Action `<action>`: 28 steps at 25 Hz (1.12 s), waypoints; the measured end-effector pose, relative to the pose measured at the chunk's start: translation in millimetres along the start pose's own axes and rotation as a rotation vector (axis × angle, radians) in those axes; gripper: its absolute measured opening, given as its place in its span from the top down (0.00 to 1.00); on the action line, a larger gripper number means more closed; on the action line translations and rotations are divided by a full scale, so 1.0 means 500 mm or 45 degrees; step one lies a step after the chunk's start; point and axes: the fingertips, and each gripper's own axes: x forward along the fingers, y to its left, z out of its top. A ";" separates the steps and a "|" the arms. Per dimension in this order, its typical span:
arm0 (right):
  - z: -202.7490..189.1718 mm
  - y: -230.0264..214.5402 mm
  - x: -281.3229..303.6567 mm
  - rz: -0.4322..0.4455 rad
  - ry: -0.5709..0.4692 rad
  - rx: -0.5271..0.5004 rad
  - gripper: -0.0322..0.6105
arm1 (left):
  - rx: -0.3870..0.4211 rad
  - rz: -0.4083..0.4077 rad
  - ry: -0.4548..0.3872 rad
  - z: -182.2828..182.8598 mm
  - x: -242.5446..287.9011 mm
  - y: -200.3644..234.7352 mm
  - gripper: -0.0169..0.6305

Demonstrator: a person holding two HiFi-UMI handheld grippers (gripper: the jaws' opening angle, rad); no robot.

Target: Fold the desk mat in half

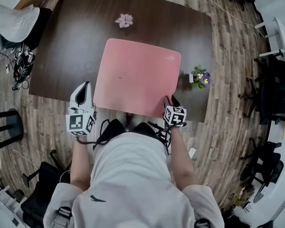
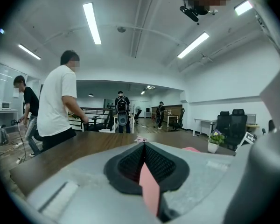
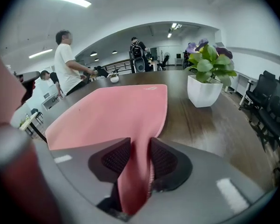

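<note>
At the centre of the head view, a pink rectangular desk mat (image 1: 137, 75) lies spread out and unfolded on a dark brown wooden bench (image 1: 71, 37). Its near edge reaches the bench's front edge at the lower middle of the frame.

The step in hand looks like the opening grasp: both near corners are taken, but no fold has begun. The next move likely calls for lifting the two corners together, carrying them toward the top of the frame, and laying them on the far corners with the edges matched.

The left tongs (image 2: 144, 164), at the mat's lower left corner, are almost fully closed and pinch a thin pink edge of the mat. The right tongs (image 3: 139, 160), at the lower right corner, stand a little wider. Their black ribbed pads (image 3: 116, 157) are clamped on a thicker bunch of the mat.
</note>
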 end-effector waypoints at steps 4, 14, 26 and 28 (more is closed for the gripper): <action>0.000 0.022 0.000 0.045 -0.005 0.000 0.85 | -0.005 0.009 0.005 -0.004 -0.014 -0.005 0.96; 0.037 0.034 -0.036 0.107 -0.069 0.020 0.88 | 0.003 0.051 -0.008 -0.007 -0.033 -0.010 0.96; 0.115 0.140 -0.109 0.094 -0.143 -0.030 0.89 | 0.084 -0.022 -0.024 -0.004 -0.026 0.080 0.96; 0.132 0.174 -0.124 0.100 -0.157 -0.029 0.89 | 0.107 -0.045 -0.023 0.000 -0.028 0.106 0.96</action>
